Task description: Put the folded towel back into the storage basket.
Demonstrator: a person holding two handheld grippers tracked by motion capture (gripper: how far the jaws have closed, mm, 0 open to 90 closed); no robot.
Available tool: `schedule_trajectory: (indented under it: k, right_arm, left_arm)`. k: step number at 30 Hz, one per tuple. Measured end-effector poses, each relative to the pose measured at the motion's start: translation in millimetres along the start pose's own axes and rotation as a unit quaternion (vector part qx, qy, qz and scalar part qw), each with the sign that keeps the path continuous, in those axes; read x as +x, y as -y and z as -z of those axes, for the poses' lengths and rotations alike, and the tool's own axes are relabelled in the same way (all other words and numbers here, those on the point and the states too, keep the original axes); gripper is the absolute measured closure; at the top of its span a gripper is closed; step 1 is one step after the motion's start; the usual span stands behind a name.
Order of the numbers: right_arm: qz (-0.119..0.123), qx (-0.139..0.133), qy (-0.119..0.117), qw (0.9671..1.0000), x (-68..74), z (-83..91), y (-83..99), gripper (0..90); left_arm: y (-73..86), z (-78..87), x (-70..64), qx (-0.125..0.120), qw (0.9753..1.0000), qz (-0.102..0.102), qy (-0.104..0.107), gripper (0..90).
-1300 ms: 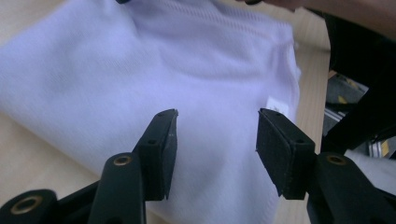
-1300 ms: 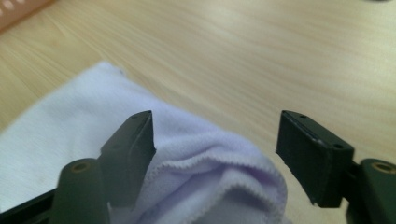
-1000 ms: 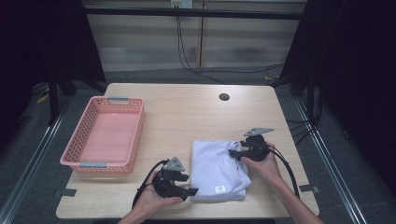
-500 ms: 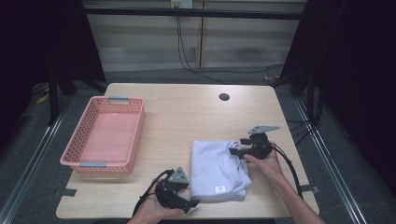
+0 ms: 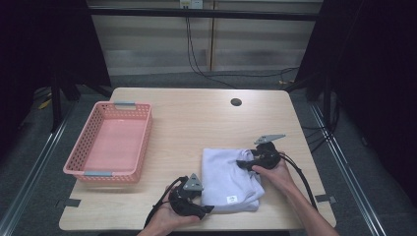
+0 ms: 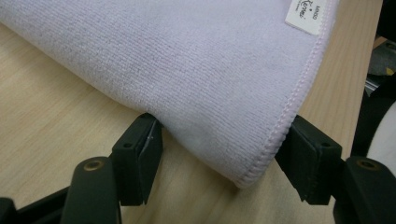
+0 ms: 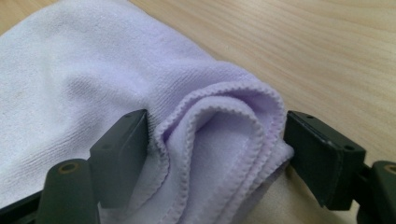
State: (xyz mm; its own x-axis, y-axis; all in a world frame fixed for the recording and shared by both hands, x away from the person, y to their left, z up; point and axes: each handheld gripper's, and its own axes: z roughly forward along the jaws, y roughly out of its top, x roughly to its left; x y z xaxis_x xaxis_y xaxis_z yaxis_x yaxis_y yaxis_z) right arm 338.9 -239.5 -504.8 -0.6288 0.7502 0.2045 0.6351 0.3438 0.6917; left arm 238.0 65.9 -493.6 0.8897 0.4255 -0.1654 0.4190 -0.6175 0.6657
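Soft, light folded towel point(image 5: 228, 179): both hand-held grippers, left point(image 6: 219, 154) and right point(image 7: 217, 149), stand released around its stitched corners, the best grip

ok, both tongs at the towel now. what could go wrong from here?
1. The left tongs stand open around one thin hemmed corner of the towel; closing there may catch only the hem, which could slip out on lifting.
2. The right tongs straddle a bunched stack of layered edges; a partial pinch could drop some layers and undo the fold.
3. The pink basket sits well to the left, so uneven grips may let the towel sag or unfold in transit.
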Motion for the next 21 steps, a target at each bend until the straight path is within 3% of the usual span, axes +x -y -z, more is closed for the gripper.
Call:
schedule_trajectory:
  k: [1,2,4,7,8,13,14,16,21]
  right_arm:
    - [0.005,0.003,0.001,1.0,0.7,0.0,-0.2,23.8]
    - [0.009,0.004,0.001,0.9999,1.3,0.0,-0.5,25.4]
    - [0.014,0.01,-0.01,0.9998,3.4,1.2,-0.9,38.2]
    - [0.008,0.004,-0.019,0.9998,5.5,0.6,0.0,45.7]
    - [-0.005,-0.004,-0.028,0.9996,5.7,-0.2,1.3,49.4]
    - [-0.003,-0.006,-0.044,0.999,12.3,-6.3,-1.9,62.3]
    - [-0.006,-0.007,-0.048,0.9988,11.2,-6.3,-2.1,63.7]
    - [-0.009,-0.006,-0.051,0.9986,10.8,-5.3,-2.9,66.3]
    - [-0.007,-0.013,-0.043,0.999,12.0,0.0,-11.6,68.3]
  left_arm:
    - [-0.3,0.2,0.6,0.002,1.0,-0.004,-0.006,41.2]
    - [-0.9,-0.1,1.4,-0.002,1.0,0.006,-0.001,44.9]
    - [-2.4,0.5,3.5,0.004,0.9999,0.011,-0.001,55.2]
    - [-2.8,1.2,7.6,0.01,0.9998,0.002,0.02,66.7]
    - [-2.5,0.5,9.2,0.004,0.9995,0.004,0.029,68.5]
    - [-2.8,4.9,12.7,0.0,0.9991,0.008,0.041,71.8]
    - [-3.6,7.0,13.5,0.003,0.9991,0.003,0.041,72.1]
    - [-5.0,10.3,14.5,-0.01,0.9987,0.017,0.047,72.5]
    - [-8.5,20.0,19.6,-0.03,0.998,0.025,0.049,73.0]
